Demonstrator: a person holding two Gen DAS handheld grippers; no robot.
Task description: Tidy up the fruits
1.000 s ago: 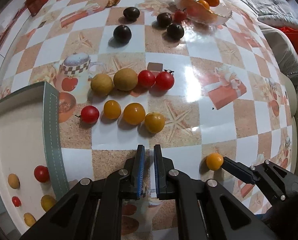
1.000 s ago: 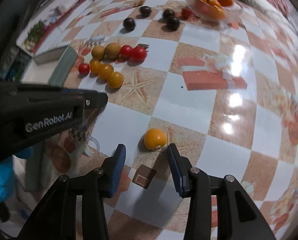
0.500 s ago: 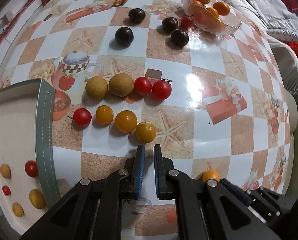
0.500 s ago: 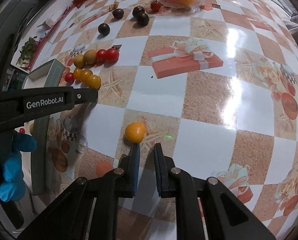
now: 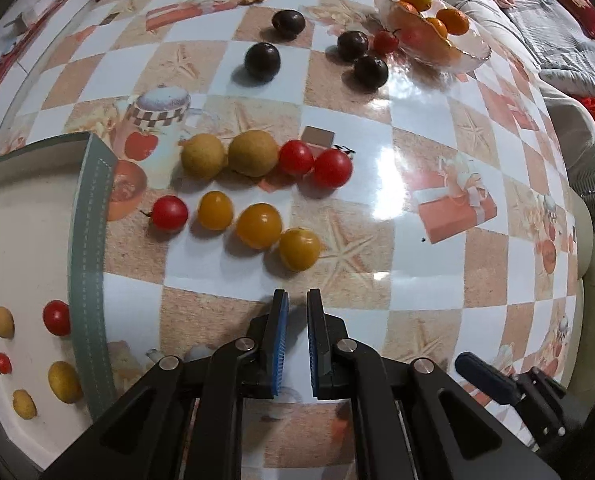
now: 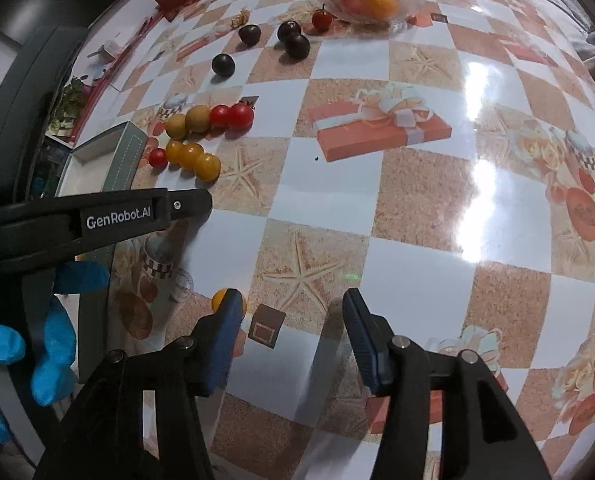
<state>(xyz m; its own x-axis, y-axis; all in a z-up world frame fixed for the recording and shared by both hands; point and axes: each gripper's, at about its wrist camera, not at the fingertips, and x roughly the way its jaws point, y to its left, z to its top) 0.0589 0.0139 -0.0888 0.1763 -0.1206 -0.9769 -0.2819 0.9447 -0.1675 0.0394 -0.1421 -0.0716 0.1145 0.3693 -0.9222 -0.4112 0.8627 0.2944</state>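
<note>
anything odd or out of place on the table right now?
One stray: a small orange fruit sits alone, apart from the two neat rows, just outside the open right gripper, behind its left finger, not between the jaws. A lone red tomato sits among the dark plums.

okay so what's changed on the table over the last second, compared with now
The right gripper shut beside the lone orange tomato without catching it, and its jaws have just been opening again; nothing is between them, and the tomato now sits against the outside of its left finger. The left gripper stayed shut and empty. The two fruit rows kept their places.
</note>
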